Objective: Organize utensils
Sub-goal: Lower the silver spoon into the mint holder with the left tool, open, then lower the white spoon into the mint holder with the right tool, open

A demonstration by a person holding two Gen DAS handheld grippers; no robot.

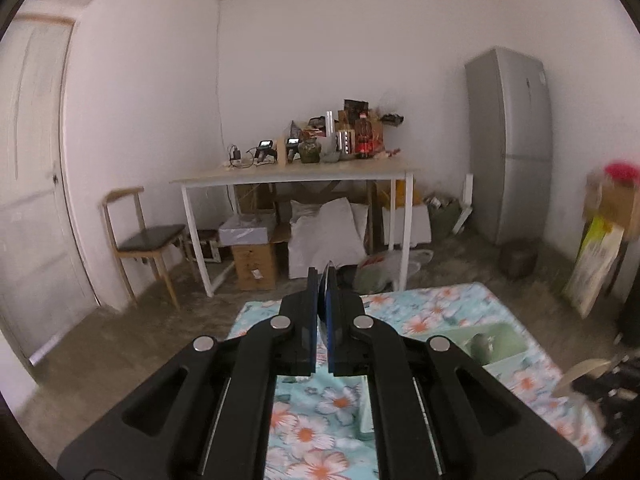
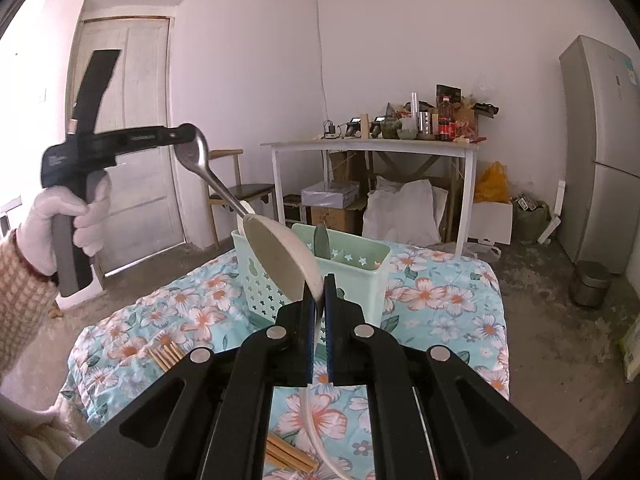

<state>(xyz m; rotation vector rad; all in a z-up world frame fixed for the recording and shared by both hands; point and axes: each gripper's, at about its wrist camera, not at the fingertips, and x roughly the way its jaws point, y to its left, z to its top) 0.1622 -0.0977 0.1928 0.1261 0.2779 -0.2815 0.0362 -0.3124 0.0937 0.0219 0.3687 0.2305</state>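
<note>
You had both grippers clamped, left (image 2: 188, 132) on a spoon (image 2: 196, 152), right (image 2: 318, 300) on a ladle (image 2: 280, 256) above the caddy (image 2: 352, 276) (one utensil inside); chopsticks (image 2: 166, 354) remained.

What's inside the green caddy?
One dark green utensil stands in the caddy, tip above the rim. A divider shows beside it. The white spoon in the right gripper hides the left compartment.
</note>
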